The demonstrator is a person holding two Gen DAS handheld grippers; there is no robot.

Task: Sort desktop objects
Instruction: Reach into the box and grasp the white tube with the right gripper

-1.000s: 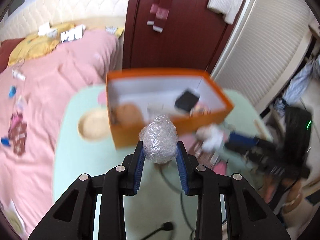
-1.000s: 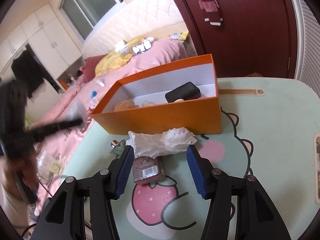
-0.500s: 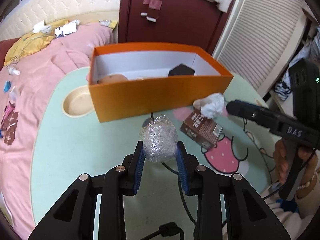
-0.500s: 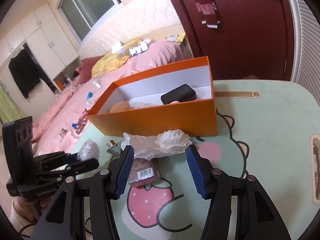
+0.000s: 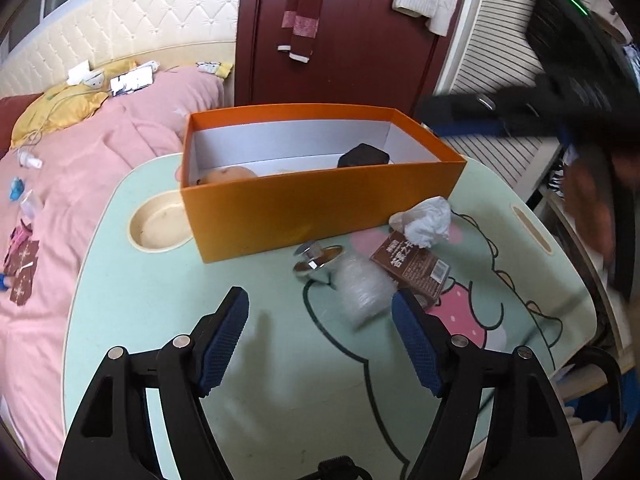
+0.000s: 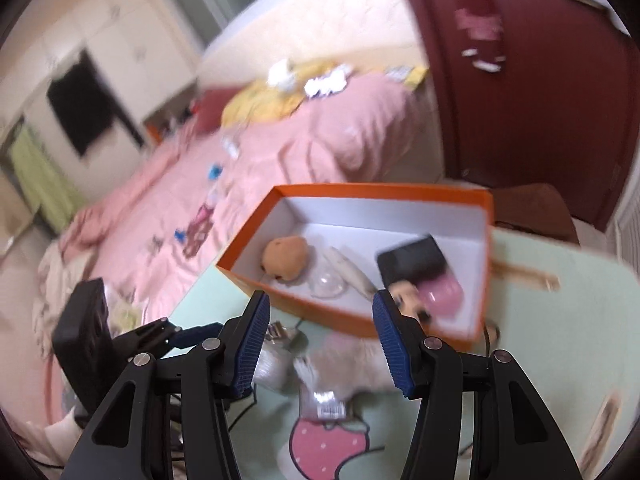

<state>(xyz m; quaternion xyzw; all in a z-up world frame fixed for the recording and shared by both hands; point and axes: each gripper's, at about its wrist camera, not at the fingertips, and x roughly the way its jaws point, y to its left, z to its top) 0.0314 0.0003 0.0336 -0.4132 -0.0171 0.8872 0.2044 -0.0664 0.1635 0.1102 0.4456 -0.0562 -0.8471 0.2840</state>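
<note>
left gripper (image 5: 320, 332) fingers spread, empty, above the clear crinkled plastic-wrap bundle (image 5: 362, 290) on the table: light, soft, springy; pinch across its middle.

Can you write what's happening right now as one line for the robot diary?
left gripper: open, empty | right gripper: open, empty, above orange box | bubble-wrap bundle: lying on table beside brown packet | unsorted

The left gripper (image 5: 320, 336) hovers empty, jaws spread wide — the right gripper (image 6: 320, 340) likewise, above the orange cardboard box (image 6: 320, 304).
</note>
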